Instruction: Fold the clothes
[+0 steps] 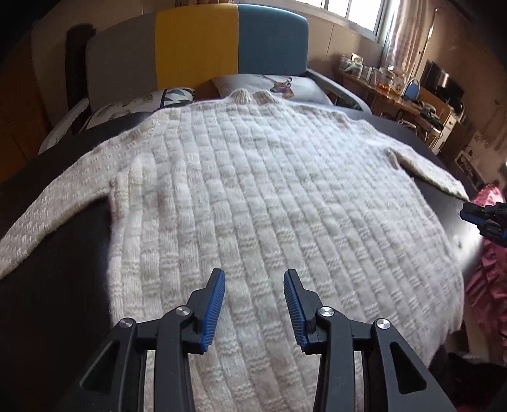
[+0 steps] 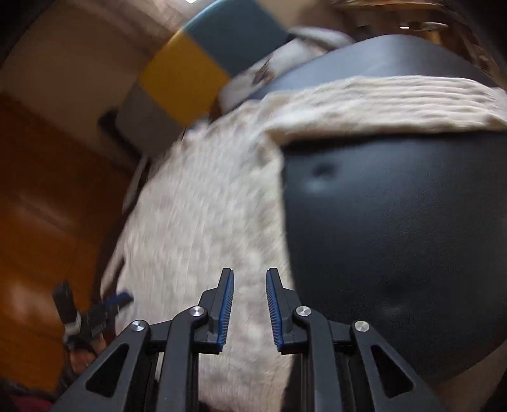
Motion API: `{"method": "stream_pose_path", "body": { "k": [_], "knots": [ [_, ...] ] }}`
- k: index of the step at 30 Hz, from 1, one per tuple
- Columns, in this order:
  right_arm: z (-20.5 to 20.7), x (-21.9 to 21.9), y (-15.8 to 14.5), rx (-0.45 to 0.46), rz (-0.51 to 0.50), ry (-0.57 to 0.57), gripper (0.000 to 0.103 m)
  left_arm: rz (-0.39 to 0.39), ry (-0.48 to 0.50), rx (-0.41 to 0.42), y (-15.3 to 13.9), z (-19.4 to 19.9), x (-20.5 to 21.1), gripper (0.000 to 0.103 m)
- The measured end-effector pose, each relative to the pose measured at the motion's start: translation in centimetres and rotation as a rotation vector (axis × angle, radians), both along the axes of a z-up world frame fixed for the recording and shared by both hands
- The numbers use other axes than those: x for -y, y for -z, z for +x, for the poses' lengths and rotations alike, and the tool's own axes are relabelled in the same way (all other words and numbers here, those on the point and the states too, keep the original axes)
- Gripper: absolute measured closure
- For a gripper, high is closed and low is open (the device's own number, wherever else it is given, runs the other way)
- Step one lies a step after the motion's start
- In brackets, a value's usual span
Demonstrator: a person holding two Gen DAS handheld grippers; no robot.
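Left tool (image 1: pixel 254 286) hovered with jaws apart and empty above the hem of the cream knitted sweater (image 1: pixel 259 196), which lay flat, sleeves out, on the dark bed (image 1: pixel 60 285). Right tool (image 2: pixel 250 286), jaws narrowly apart and gripping nothing, sat over the sweater's side edge. Only the left wrist view showed the pillows (image 1: pixel 269 84), window (image 1: pixel 351 12) and cluttered desk (image 1: pixel 393 92); the right wrist view was motion-blurred.
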State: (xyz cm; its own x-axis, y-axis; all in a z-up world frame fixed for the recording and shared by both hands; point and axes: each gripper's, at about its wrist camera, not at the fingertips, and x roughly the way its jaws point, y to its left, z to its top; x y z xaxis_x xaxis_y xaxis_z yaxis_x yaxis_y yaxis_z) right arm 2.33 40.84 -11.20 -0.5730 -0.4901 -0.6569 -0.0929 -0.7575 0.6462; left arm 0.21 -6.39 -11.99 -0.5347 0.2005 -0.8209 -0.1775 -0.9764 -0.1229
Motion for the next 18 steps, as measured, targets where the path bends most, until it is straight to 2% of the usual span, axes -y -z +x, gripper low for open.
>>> {"method": "stream_pose_path", "body": {
  "k": [2,4,7,9,12,18],
  "knots": [
    [0.2,-6.2,0.0,-0.018,-0.075,0.247,0.081,0.051,-0.003,-0.001,-0.6,-1.3,-0.3,0.061],
    [0.2,-11.6,0.7,0.002,-0.122,0.467,0.077,0.069,-0.003,0.015,-0.8,-3.0,-1.0,0.057],
    [0.0,-17.9,2.6,0.031,-0.211,0.709,0.077,0.069,0.009,0.03,-0.5,-5.0,-2.5,0.057],
    [-0.5,-20.5,4.2,0.083,-0.269,0.805,0.076,0.072,0.028,0.04,-0.3,-6.1,-3.6,0.057],
    [-1.4,-22.6,5.9,0.114,-0.311,0.892,0.076,0.069,0.057,0.049,0.1,-7.3,-5.0,0.057],
    [-3.3,-23.9,7.0,0.048,-0.331,0.946,0.078,0.059,0.106,0.075,1.2,-8.4,-6.6,0.057]
  ]
}}
